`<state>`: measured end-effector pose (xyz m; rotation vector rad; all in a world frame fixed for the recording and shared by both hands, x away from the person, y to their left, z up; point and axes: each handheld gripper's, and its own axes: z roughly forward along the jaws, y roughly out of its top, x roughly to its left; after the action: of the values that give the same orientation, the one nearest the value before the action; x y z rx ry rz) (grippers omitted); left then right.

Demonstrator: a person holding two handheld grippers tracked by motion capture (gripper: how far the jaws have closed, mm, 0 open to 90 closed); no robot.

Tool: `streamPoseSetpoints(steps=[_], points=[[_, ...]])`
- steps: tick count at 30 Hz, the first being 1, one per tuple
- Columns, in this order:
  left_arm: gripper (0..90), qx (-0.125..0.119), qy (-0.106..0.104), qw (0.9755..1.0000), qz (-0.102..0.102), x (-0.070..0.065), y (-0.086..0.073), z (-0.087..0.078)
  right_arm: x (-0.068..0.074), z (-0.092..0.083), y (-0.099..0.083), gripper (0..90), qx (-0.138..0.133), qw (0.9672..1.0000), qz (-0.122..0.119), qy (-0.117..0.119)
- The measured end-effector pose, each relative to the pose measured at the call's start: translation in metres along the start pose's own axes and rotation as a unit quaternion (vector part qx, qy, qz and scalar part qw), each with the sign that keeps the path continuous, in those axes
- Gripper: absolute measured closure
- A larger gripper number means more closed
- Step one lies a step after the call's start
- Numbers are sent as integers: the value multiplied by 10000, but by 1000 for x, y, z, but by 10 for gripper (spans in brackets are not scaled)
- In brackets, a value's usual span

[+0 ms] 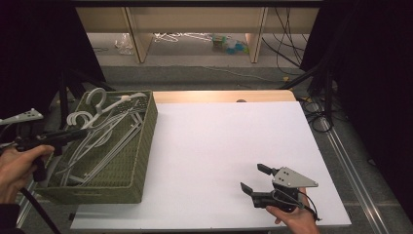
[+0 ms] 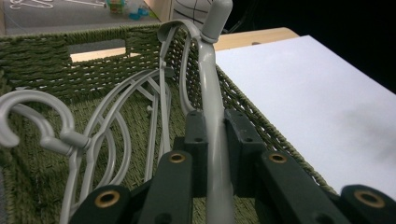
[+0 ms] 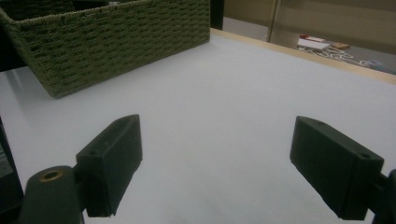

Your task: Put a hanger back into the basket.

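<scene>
A green woven basket [image 1: 141,161] stands on the left of the white table [image 1: 234,146] and holds several grey plastic hangers [image 1: 104,131]. My left gripper [image 1: 80,132] reaches over the basket's left side, and in the left gripper view my left gripper [image 2: 215,140] is shut on the neck of a grey hanger [image 2: 210,88], whose hook tip rises past the basket's far wall [image 2: 56,51]. My right gripper [image 1: 254,178] rests near the table's front right, its jaws open and nothing between them; in the right gripper view my right gripper [image 3: 219,163] faces bare table.
Another hanger hook [image 2: 35,119] curls at the left inside the basket. The basket's side wall [image 3: 116,42] stands beyond the right gripper. Shelving legs, cables and loose items [image 1: 229,45] lie on the floor behind the table.
</scene>
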<state>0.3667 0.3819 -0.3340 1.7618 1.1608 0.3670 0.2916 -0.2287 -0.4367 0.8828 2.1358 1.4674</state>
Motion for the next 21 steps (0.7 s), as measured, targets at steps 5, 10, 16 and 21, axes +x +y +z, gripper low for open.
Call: streamPoseSetpoints(steps=[5, 10, 16, 21], points=[[794, 85, 67, 9998, 159, 1, 1, 6, -1, 0, 0, 177, -52, 10000, -59, 9], [791, 70, 125, 9999, 43, 10, -4, 6, 0, 1, 0, 178, -130, 9999, -53, 44], [789, 429, 450, 9978, 222, 14, -7, 18, 0, 1, 0, 178, -39, 10000, -62, 23], [786, 745, 671, 9935, 536, 11, -4, 31, 0, 1, 0, 178, -75, 10000, -54, 1]])
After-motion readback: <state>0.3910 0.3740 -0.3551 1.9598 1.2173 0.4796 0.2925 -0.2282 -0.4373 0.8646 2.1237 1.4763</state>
